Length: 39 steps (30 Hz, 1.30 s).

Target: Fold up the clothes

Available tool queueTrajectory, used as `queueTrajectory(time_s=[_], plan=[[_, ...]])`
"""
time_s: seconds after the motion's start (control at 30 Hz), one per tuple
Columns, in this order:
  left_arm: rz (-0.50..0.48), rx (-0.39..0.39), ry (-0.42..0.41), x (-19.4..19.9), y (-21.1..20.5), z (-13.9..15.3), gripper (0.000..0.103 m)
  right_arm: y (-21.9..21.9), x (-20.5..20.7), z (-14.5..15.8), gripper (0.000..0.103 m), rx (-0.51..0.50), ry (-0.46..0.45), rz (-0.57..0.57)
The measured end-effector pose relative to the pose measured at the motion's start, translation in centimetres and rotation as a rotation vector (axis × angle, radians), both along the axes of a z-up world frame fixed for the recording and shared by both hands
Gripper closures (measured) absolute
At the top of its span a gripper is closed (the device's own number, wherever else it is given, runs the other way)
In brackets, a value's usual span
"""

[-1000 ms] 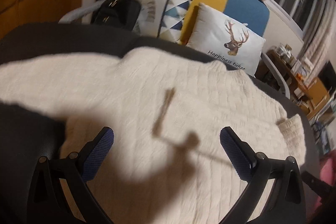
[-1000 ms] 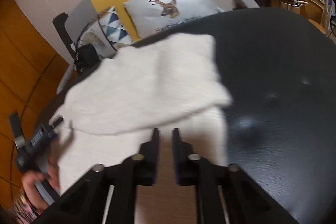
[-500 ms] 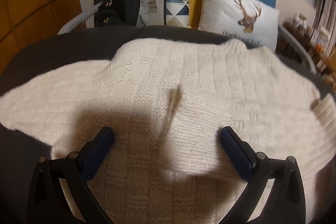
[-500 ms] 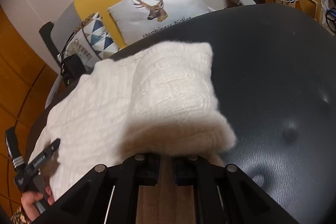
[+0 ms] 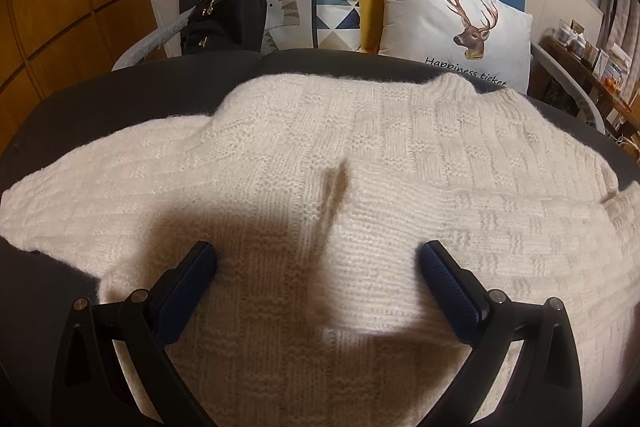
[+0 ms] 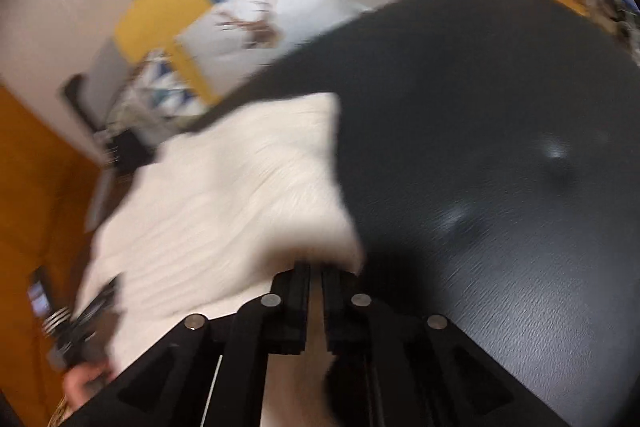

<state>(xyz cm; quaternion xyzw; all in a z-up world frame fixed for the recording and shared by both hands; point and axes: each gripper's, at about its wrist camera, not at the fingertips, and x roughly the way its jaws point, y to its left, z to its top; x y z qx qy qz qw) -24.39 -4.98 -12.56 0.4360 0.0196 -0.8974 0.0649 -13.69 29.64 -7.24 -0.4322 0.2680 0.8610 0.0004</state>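
A cream knitted sweater [image 5: 360, 167] lies spread on the black round table [image 5: 120, 95]. My left gripper [image 5: 318, 263] hovers just above its middle, open wide, with nothing between the blue pads [image 5: 448, 279]. In the blurred right wrist view the sweater [image 6: 240, 195] has a folded-over layer whose edge sits at the tips of my right gripper [image 6: 316, 267]. Its jaws stand narrow and are opening, with the knit still between them. The left gripper [image 6: 80, 327] and the hand holding it show at the lower left of that view.
Behind the table stands a sofa with a deer cushion [image 5: 460, 31], a patterned cushion [image 5: 320, 7] and a black bag [image 5: 224, 23]. The bare black tabletop [image 6: 500, 167] stretches right of the sweater. A cluttered wooden shelf [image 5: 592, 67] is at the far right.
The left gripper sank closer over the sweater, then held still. The right gripper has swung sideways with the folded layer at its tips, and its view has blurred.
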Motion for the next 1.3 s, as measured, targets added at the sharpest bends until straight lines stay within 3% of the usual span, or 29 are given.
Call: queueTrajectory(time_s=[0.07, 0.2, 0.37, 0.47, 0.53, 0.67, 0.77, 0.87, 1.0, 1.07, 1.17, 1.23, 1.3], plan=[[0.0, -0.001, 0.001, 0.0, 0.0, 0.0, 0.0, -0.7, 0.7, 1.8, 0.094, 0.05, 0.054, 0.05], [0.001, 0.0, 0.004, 0.1, 0.0, 0.0, 0.0, -0.8, -0.6, 3.8, 0.094, 0.1, 0.135, 0.039], [0.001, 0.009, 0.009, 0.1, -0.1, 0.0, 0.0, -3.1, -7.9, 3.0, 0.094, 0.194, 0.082, 0.127], [0.001, 0.011, 0.011, 0.1, -0.1, 0.0, 0.0, -4.6, -11.0, 1.0, 0.094, 0.321, -0.015, 0.182], [0.0, 0.01, 0.012, 0.1, -0.2, 0.0, 0.0, -4.1, -12.5, -0.7, 0.099, 0.402, -0.071, 0.126], [0.0, 0.006, 0.013, 0.1, -0.1, -0.1, 0.0, 0.1, -12.7, -3.2, 0.103, 0.229, -0.066, -0.04], [0.0, 0.003, 0.014, 0.1, -0.1, -0.1, 0.0, 0.6, -12.2, -3.6, 0.103, 0.237, -0.04, -0.057], [0.0, 0.004, 0.015, 0.1, -0.1, -0.1, 0.0, 1.5, -11.4, -3.6, 0.103, 0.174, -0.017, -0.086], [0.001, 0.005, 0.016, 0.1, -0.1, -0.1, 0.0, 2.9, -8.2, -1.8, 0.091, 0.06, 0.065, -0.122], [0.002, 0.003, 0.017, 0.2, -0.1, -0.1, 0.0, 2.7, -6.0, -0.4, 0.088, 0.085, 0.093, -0.122], [0.003, 0.003, 0.018, 0.1, 0.0, -0.1, 0.0, 1.1, -3.7, 0.1, 0.088, 0.09, 0.113, -0.028], [0.003, 0.003, 0.017, 0.1, 0.0, -0.1, 0.0, -0.3, -3.2, -0.5, 0.088, 0.118, 0.092, 0.042], [0.003, 0.008, 0.017, 0.1, -0.1, -0.1, 0.0, -1.4, -3.3, -2.1, 0.09, 0.221, 0.01, 0.077]])
